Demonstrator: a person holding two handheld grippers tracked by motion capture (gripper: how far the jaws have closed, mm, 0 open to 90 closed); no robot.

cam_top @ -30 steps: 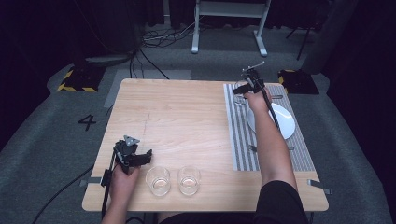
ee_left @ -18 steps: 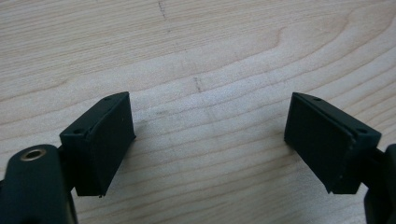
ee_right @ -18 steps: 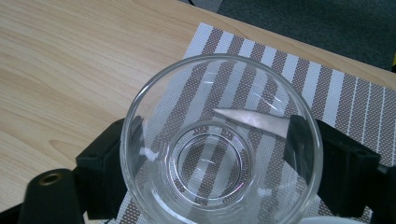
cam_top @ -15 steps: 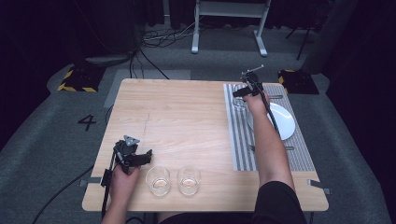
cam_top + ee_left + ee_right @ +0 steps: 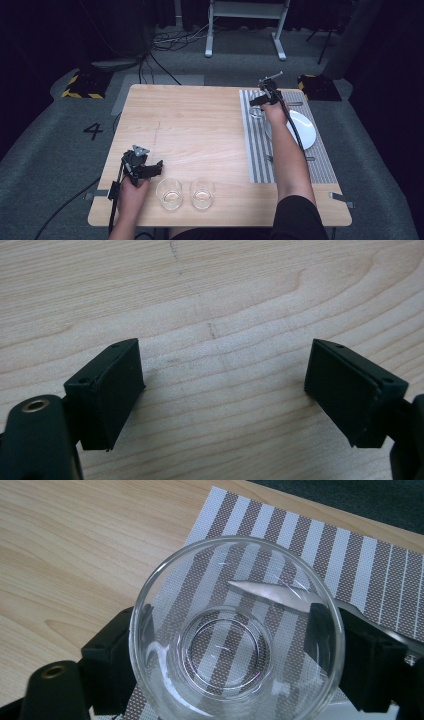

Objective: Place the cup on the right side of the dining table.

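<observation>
My right gripper [image 5: 258, 101] is at the far end of the striped placemat [image 5: 256, 150], shut on a clear glass tumbler [image 5: 256, 111]. In the right gripper view the tumbler [image 5: 165, 575] sits upright between the two black jaws, over the placemat [image 5: 300, 540], with a knife blade [image 5: 272, 594] seen through it. My left gripper [image 5: 154, 168] rests near the table's front left, open with nothing in it. In the left gripper view its jaws stand wide apart [image 5: 225, 390] over bare wood [image 5: 225, 300].
Two empty glasses [image 5: 170, 193] [image 5: 202, 192] stand side by side at the front edge, just right of my left gripper. A white plate [image 5: 302, 131] lies on the placemat, with cutlery [image 5: 292, 104] beyond it and more [image 5: 290, 159] on its near side.
</observation>
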